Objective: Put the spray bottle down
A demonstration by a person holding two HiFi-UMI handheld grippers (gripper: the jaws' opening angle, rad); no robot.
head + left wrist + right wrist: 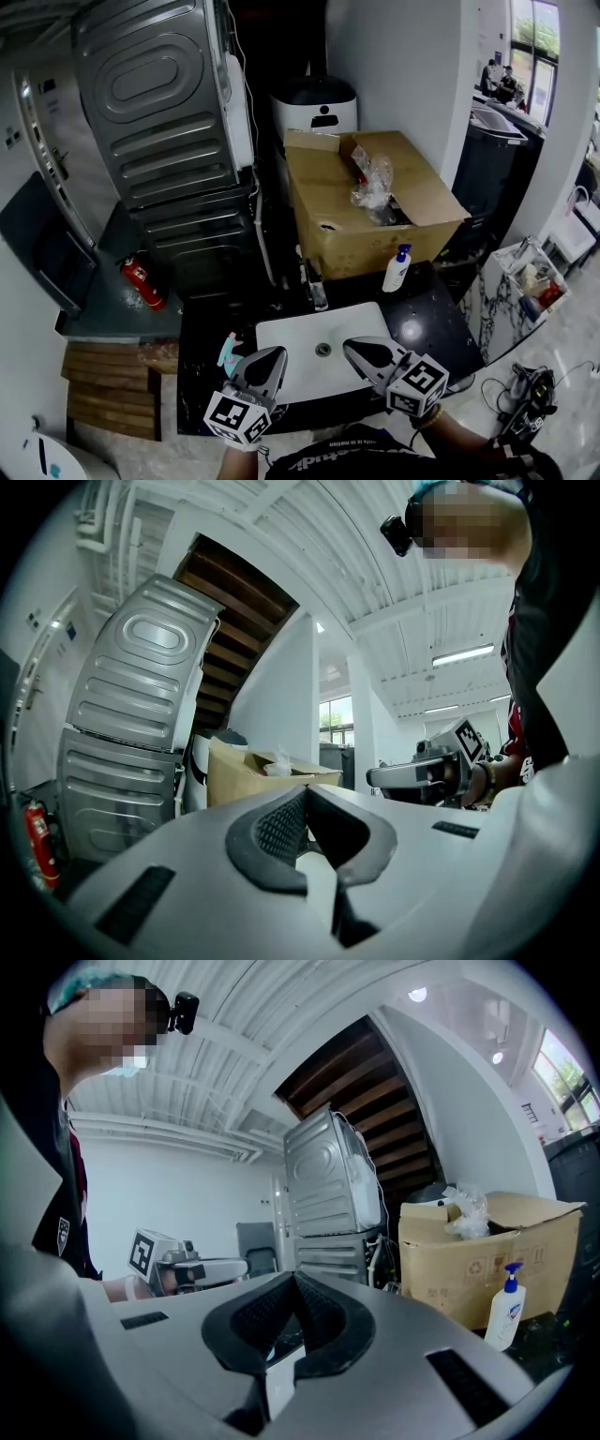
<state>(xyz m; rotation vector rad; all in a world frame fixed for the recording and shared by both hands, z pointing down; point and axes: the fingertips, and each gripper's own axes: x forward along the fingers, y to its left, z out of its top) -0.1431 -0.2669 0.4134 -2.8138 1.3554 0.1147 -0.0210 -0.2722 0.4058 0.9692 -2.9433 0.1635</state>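
Standing on the glossy black counter [431, 323] beside the left gripper [277, 356], a small teal-and-pink spray bottle [229, 353], left gripper view showing ribbed dark pads [277, 827] pressing together empty, right gripper view showing the right gripper [292, 1279] likewise pinching nothing, creased cardboard box [469, 1251] sitting beyond.

The box [349, 236] is brown, the extinguisher [143, 282] red, the bottle [396, 273] white.

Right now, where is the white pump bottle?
In the head view the pump bottle stands on the black counter, beyond the sink's far right corner, just in front of the cardboard box.
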